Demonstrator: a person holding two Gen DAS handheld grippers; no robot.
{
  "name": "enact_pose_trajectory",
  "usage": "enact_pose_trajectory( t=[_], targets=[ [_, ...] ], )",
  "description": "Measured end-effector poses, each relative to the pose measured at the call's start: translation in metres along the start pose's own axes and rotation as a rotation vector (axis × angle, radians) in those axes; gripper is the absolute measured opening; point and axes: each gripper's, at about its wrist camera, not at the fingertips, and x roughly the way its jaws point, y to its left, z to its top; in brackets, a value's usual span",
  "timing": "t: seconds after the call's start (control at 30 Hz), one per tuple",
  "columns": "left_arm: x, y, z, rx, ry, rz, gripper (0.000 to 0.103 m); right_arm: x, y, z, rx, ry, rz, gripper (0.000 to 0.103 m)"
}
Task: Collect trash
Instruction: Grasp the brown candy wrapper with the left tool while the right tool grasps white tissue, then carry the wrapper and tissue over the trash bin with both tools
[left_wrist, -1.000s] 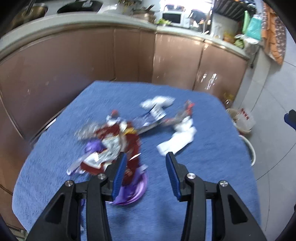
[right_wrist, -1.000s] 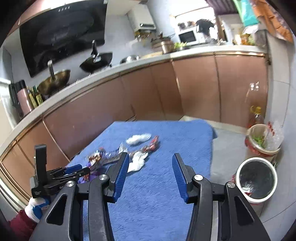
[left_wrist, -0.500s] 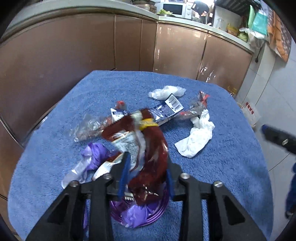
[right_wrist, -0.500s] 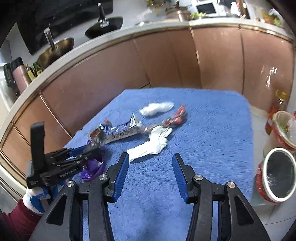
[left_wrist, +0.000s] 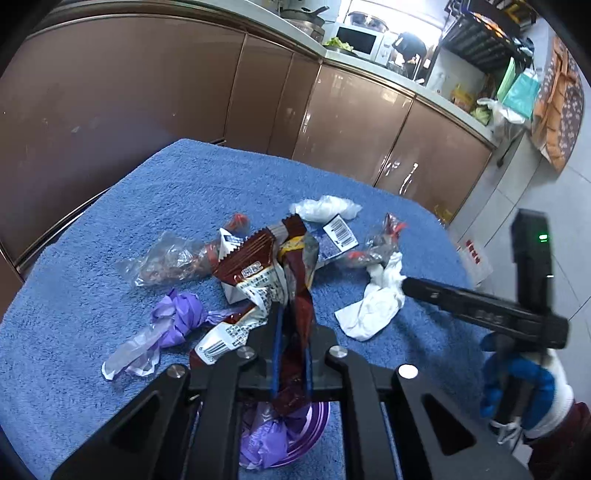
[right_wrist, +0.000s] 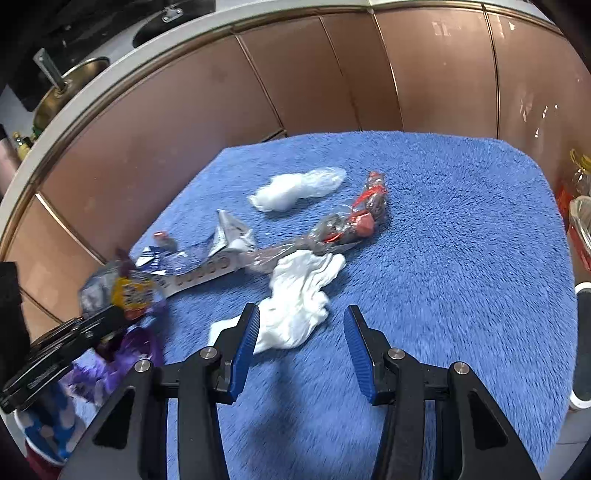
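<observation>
Left gripper (left_wrist: 291, 354) just closed on dark red snack wrapper (left_wrist: 295, 295), pinched at its lower end above blue-towelled surface (left_wrist: 110, 229). Right gripper (right_wrist: 301, 345) half open, empty, poised just over white crumpled tissue (right_wrist: 299, 295). Best lifted straight up, slowly, to shed the purple plastic (left_wrist: 177, 317) tangled beneath. Bin not visible; wrapper's lower end hidden behind the fingers.

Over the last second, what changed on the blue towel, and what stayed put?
The left gripper has just closed its jaws on the dark red foil snack wrapper, which had lain between them. The right gripper, open, dropped toward the crumpled white tissue. The tissue, clear plastic wrappers and blue towel stayed put.
</observation>
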Motion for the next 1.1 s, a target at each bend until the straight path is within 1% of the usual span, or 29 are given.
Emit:
enact_pose_trajectory(
  t=[0.03, 0.07, 0.1, 0.17, 0.2, 0.27, 0.43, 0.63, 0.77, 0.9, 1.03, 1.1],
  targets=[
    [-0.001, 0.0, 0.0, -0.004, -0.002, -0.003, 0.008, 0.005, 0.0, 0.001, 0.0, 0.008, 0.0, 0.048],
    [-0.002, 0.0, 0.0, -0.006, -0.006, -0.007, 0.008, 0.009, 0.0, 0.001, -0.003, 0.014, -0.002, 0.042],
    [-0.003, -0.001, 0.0, -0.006, -0.008, -0.007, 0.008, 0.012, 0.0, 0.001, -0.01, 0.021, -0.006, 0.03],
    [-0.006, -0.002, 0.0, -0.005, -0.012, -0.008, 0.008, 0.018, 0.002, -0.001, -0.02, 0.03, -0.003, 0.017],
    [-0.008, -0.003, 0.0, -0.003, -0.014, -0.007, 0.008, 0.018, 0.003, -0.002, -0.021, 0.026, 0.001, 0.014],
    [-0.011, -0.005, 0.001, 0.0, -0.019, 0.0, 0.008, 0.014, 0.003, -0.004, -0.024, 0.017, 0.006, 0.012],
    [-0.025, -0.01, 0.002, 0.005, -0.041, 0.01, 0.008, -0.016, 0.005, -0.011, -0.039, -0.022, 0.021, 0.011],
    [-0.048, -0.021, 0.0, 0.011, -0.072, 0.03, 0.008, -0.072, 0.011, -0.026, -0.053, -0.092, 0.049, 0.011],
    [-0.069, -0.026, -0.001, -0.002, -0.096, 0.027, 0.008, -0.104, 0.015, -0.037, -0.06, -0.135, 0.066, 0.011],
    [-0.087, -0.028, -0.001, -0.02, -0.108, 0.011, 0.007, -0.14, 0.014, -0.052, -0.069, -0.183, 0.061, 0.011],
    [-0.098, -0.05, 0.004, 0.023, -0.114, 0.002, 0.007, -0.171, -0.002, -0.061, -0.049, -0.233, 0.04, 0.011],
    [-0.097, -0.07, 0.007, 0.056, -0.108, -0.022, 0.007, -0.185, -0.019, -0.063, -0.026, -0.256, 0.02, 0.011]
  ],
)
